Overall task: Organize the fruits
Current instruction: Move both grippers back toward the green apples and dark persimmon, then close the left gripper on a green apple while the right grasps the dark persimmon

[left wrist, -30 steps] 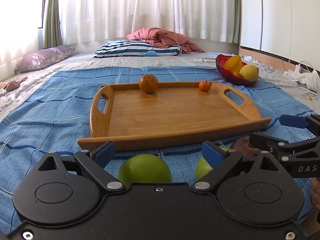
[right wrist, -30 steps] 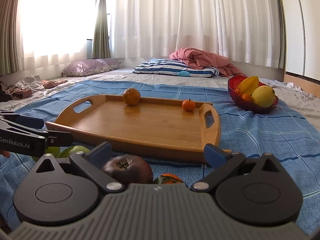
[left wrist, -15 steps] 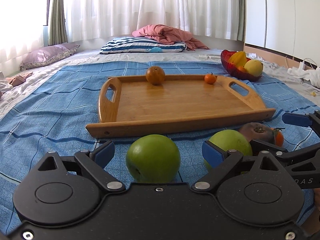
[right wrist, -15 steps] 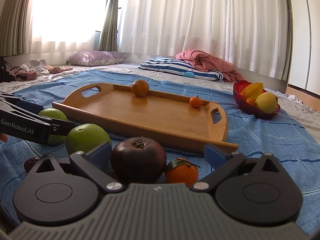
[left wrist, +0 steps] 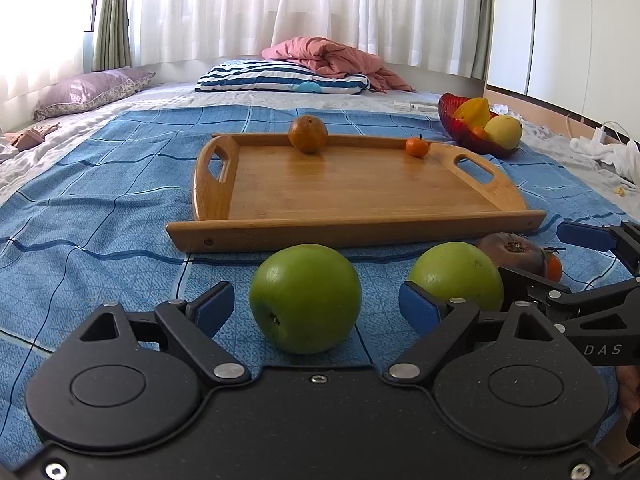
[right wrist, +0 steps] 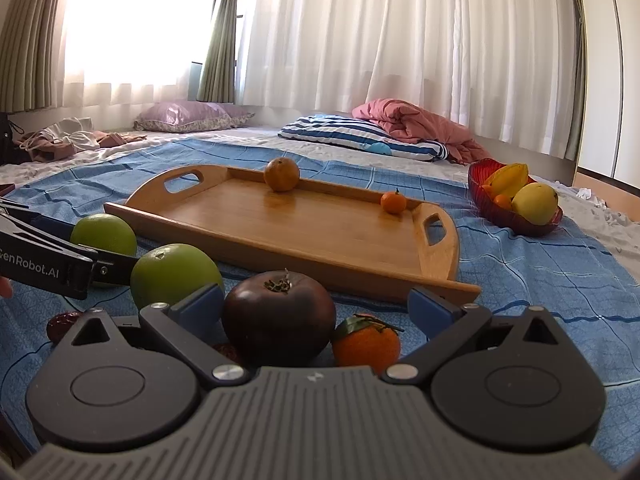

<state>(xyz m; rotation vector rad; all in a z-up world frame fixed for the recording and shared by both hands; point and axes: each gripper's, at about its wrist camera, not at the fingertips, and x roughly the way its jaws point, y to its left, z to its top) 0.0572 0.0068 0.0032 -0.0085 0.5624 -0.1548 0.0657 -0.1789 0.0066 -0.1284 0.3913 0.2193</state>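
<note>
Left gripper (left wrist: 316, 304) wide, jaws just closing a bit, near green apple (left wrist: 305, 298) between the pads, not touched. Second green apple (left wrist: 456, 276) sits just right of it. Right gripper (right wrist: 316, 306) wide around dark tomato (right wrist: 279, 316) and small tangerine (right wrist: 366, 344), no contact. Wooden tray (left wrist: 360, 188) beyond holds an orange (left wrist: 308, 134) and mandarin (left wrist: 417, 147) at its far edge.

Bright daylight pours through the white curtains (right wrist: 360, 40), and the window (right wrist: 132, 20) at the left is blown out to pure white. Focus is sharp throughout, with soft shadows under the wooden tray (left wrist: 360, 188). Fisheye distortion bends the wardrobe doors (left wrist: 560, 20) and darkens the corners.
</note>
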